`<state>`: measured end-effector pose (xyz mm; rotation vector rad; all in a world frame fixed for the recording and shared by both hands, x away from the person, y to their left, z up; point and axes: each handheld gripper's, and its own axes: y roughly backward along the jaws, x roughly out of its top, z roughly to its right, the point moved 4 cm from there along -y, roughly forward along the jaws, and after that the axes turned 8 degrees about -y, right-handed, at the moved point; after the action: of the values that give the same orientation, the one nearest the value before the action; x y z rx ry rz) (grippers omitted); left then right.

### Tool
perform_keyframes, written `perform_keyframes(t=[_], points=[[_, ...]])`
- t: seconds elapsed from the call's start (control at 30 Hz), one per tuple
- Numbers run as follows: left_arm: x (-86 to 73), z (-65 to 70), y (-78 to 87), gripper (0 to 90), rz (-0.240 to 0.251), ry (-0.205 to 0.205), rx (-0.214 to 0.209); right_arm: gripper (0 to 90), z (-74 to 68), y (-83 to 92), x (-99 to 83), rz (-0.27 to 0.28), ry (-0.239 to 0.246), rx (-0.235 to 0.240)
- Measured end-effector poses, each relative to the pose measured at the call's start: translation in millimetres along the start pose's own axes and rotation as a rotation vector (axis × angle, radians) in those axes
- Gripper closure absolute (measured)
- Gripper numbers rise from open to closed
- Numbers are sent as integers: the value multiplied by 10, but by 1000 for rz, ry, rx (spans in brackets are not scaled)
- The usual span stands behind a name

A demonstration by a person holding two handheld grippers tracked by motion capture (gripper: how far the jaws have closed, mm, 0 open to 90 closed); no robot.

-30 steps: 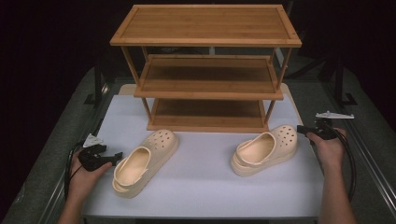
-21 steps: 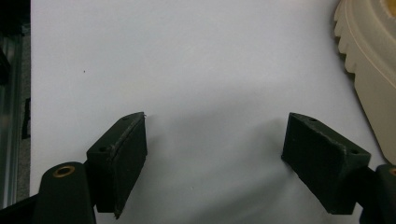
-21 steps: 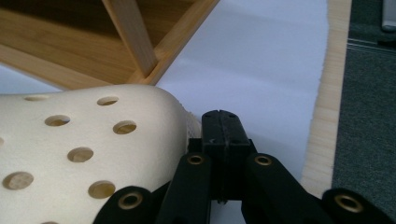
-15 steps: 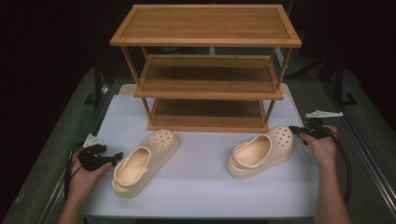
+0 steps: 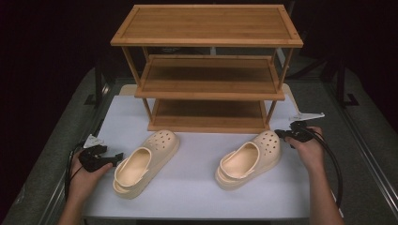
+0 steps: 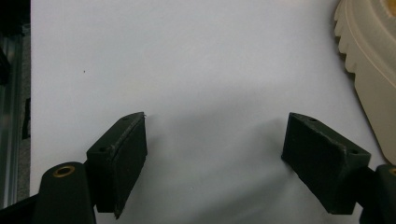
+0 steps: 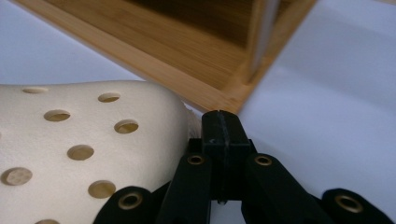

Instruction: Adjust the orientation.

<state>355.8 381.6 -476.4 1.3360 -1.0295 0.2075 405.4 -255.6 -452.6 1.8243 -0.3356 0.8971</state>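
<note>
Resting near the white table's left edge, left gripper spread wide and empty just beside the left clog; could shove its heel askew. Further right, right clog near the right edge, before the bamboo rack. Right gripper pinched shut on nothing against its toe; risks nudging, not gripping.
</note>
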Motion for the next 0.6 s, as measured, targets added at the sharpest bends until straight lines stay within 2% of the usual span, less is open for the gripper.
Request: perform_keyframes(t=[0.03, 0.07, 0.13, 0.17, 0.47, 0.6], points=[[0, 0, 0, 212, 0, 0, 0, 898, 0, 0, 0, 0, 0, 0], [0, 0, 0, 212, 0, 0, 0, 898, -81, -30, 14, -6, 15, 7], [0, 0, 0, 212, 0, 0, 0, 898, -157, -62, 30, -11, 33, 15], [0, 0, 0, 212, 0, 0, 0, 898, -157, -62, 30, -11, 33, 15], [0, 0, 0, 212, 1, 1, 0, 898, -487, -199, 85, -32, 84, 55], [0, -1, 0, 212, 0, 1, 0, 898, -526, -204, 92, -39, 90, 53]])
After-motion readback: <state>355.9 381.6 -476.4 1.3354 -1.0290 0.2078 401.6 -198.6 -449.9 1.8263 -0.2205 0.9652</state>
